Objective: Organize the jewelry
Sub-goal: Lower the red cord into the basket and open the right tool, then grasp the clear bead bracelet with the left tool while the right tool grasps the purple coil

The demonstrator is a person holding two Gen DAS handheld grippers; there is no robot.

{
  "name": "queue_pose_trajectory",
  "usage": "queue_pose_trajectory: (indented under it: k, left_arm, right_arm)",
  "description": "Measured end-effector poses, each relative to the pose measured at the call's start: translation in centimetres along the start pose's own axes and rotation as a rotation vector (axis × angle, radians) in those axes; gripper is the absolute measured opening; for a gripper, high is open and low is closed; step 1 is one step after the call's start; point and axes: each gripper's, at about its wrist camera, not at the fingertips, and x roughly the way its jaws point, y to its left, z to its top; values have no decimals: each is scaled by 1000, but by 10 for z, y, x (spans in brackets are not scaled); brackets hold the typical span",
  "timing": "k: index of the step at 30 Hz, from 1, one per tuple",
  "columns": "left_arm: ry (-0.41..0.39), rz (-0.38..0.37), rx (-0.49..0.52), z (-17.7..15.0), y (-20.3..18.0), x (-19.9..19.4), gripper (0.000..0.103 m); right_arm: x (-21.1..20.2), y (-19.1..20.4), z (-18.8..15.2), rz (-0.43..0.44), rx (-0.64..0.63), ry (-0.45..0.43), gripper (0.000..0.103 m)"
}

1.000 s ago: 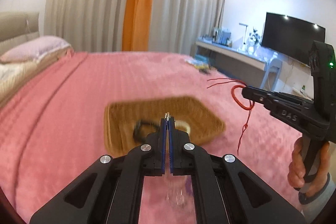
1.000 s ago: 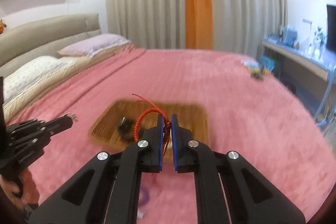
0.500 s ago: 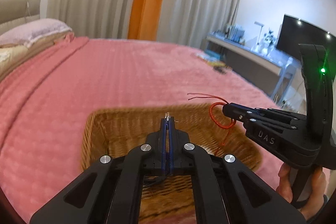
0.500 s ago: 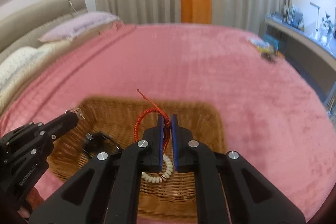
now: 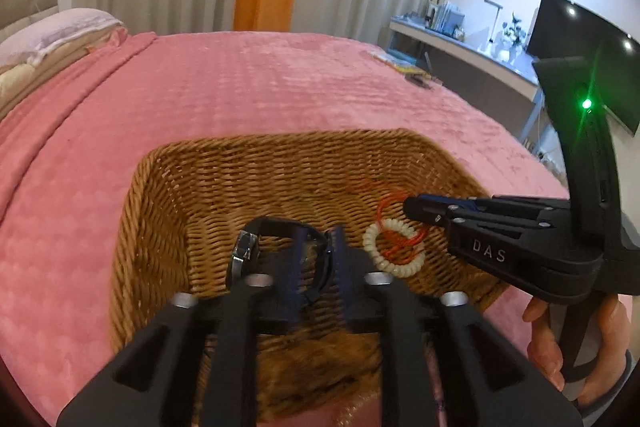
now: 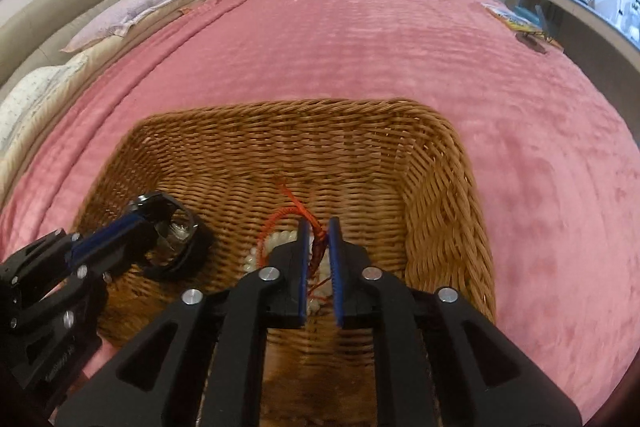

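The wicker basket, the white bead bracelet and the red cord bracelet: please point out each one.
wicker basket [image 6: 448, 187], right wrist view, on its right wall.
white bead bracelet [image 5: 372, 241], left wrist view, on the left arc of beads.
red cord bracelet [image 6: 298, 207], right wrist view, on the braided strand.

The basket [image 6: 444, 211] walls hem both tools, its far floor bare beyond watch [image 6: 176, 243] and beads [image 5: 394, 247].

Black fingers [image 6: 300, 267], blue pads, silver screws

A pink bed [image 6: 360, 67] carries a wicker basket [image 6: 440, 187] and pillows [image 6: 136, 7].
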Motion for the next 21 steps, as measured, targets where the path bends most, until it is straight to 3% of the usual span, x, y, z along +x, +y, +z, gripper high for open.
queue_pose_trajectory:
  k: [2, 5, 14, 18, 21]
  left_arm:
    - [-28, -10, -3, 1, 0, -15, 27]
    - [-68, -29, -20, -1, -2, -42, 41]
    - [-116, -49, -7, -38, -21, -125, 42]
    - [-105, -35, -36, -72, -26, -144, 42]
    - [-59, -42, -48, -92, -25, -135, 42]
  right_arm:
    - [-12, 0, -4, 3, 5, -14, 26]
    - [-35, 2, -12, -17, -12, -43, 44]
    - [-119, 19, -66, 9, -72, -125, 45]
    - [-131, 29, -103, 24, -84, -150, 45]
    - [-121, 31, -129, -4, -74, -147, 45]
